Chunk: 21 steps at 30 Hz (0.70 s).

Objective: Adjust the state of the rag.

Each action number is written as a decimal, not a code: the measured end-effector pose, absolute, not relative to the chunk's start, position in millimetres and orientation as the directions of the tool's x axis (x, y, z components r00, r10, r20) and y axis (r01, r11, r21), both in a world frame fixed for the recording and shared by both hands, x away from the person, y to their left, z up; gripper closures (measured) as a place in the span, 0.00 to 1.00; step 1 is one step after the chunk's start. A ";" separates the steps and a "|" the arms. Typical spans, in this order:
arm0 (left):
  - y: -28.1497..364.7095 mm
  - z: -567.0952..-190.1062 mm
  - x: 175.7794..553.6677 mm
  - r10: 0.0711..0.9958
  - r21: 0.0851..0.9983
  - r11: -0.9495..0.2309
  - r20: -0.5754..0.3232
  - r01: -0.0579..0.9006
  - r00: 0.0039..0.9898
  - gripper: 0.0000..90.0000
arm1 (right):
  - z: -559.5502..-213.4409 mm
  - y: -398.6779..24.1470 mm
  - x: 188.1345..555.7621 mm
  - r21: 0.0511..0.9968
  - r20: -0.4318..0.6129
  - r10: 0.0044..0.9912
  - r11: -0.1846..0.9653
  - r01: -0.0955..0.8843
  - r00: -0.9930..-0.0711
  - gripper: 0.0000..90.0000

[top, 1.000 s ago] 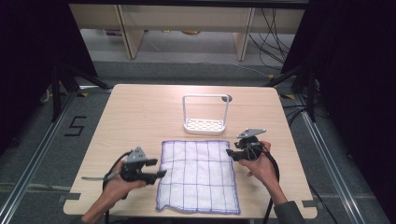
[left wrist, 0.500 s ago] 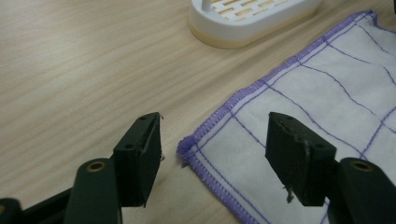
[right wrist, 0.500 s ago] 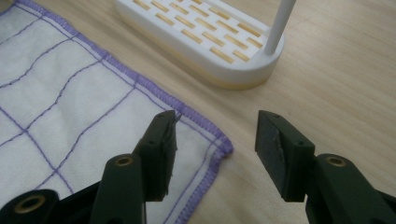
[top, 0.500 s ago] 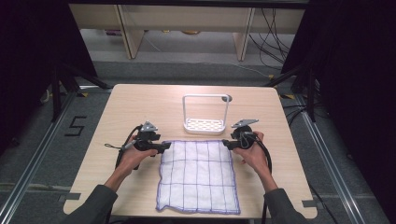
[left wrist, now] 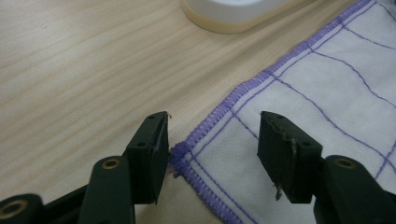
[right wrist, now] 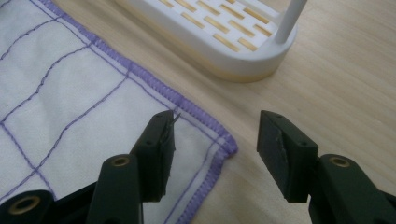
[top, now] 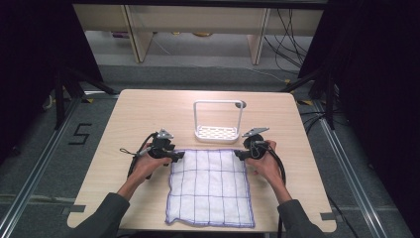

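On the table (top: pixel 124 119) a white cloth (top: pixel 210 191) with purple grid lines lies flat, near the person's edge, with a white rack (top: pixel 218 133) just beyond its far edge.

At the left, the left gripper (top: pixel 178 155) sits at the cloth's far left corner. The high view shows the hand wrapped around it and its cable looping off to the side, but not the jaws. The left gripper view does: the left gripper (left wrist: pixel 212 135) has its jaws apart, straddling the cloth's (left wrist: pixel 317 107) stitched corner. They have just been closing, yet the pads do not press the fabric. One jaw stands over bare wood, the other over the cloth. The rack's (left wrist: pixel 233 11) base peeks in at the top.

At the right, the right gripper (top: pixel 237 155) is at the far right corner. In its own view the right gripper (right wrist: pixel 215 140) is likewise open over the cloth's (right wrist: pixel 70 93) corner, one jaw above the fabric, the other above the wood. The rack's (right wrist: pixel 224 35) slotted base and one upright post show close here, detail the high view leaves faint.
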<state>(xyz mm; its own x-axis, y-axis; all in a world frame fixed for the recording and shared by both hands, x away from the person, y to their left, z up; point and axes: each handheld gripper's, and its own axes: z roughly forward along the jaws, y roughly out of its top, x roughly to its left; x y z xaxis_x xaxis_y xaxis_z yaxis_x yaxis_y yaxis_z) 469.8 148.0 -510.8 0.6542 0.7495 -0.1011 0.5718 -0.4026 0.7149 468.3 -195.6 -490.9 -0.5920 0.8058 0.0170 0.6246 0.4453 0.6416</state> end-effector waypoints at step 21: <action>140.3 -513.9 463.9 0.699 0.724 -0.450 -0.079 0.523 0.711 0.91 | -499.3 -188.3 471.3 0.615 0.041 0.774 0.479 0.627 -0.632 0.71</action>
<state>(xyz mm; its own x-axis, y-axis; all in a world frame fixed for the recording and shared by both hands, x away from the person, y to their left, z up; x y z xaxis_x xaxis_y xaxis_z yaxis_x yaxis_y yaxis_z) 463.9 140.3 -513.9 0.7109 0.6989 -0.0791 0.5232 -0.4503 0.7235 471.3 -188.3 -499.3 -0.6318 0.7741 0.0411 0.6266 0.4787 0.6149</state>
